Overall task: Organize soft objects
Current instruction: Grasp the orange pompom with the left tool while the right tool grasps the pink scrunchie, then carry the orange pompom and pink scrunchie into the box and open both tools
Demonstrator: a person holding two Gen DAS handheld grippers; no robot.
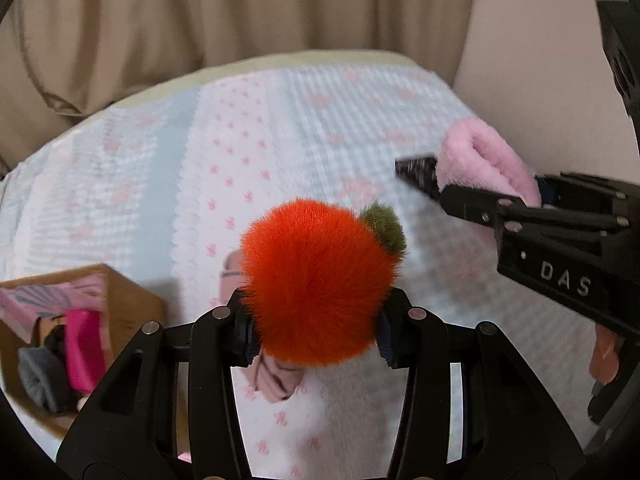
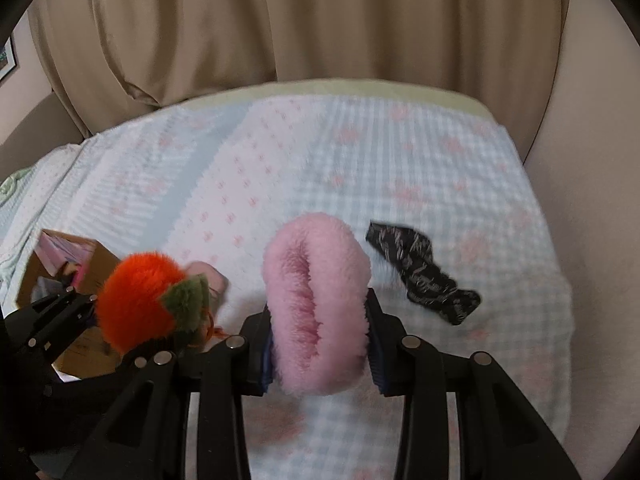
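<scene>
Both wrist views look down, sharing the bed (image 1: 280, 128).

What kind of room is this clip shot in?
Probably a bedroom: a bed with a pastel quilted bedspread, beige curtains behind it, and a cardboard box of soft items on the bed.

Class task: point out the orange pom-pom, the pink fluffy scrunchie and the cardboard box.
orange pom-pom (image 1: 316, 284): left wrist view, centre of fur.
pink fluffy scrunchie (image 2: 344, 264): right wrist view, right side of ring.
cardboard box (image 1: 132, 304): left wrist view, brown side wall.
</scene>
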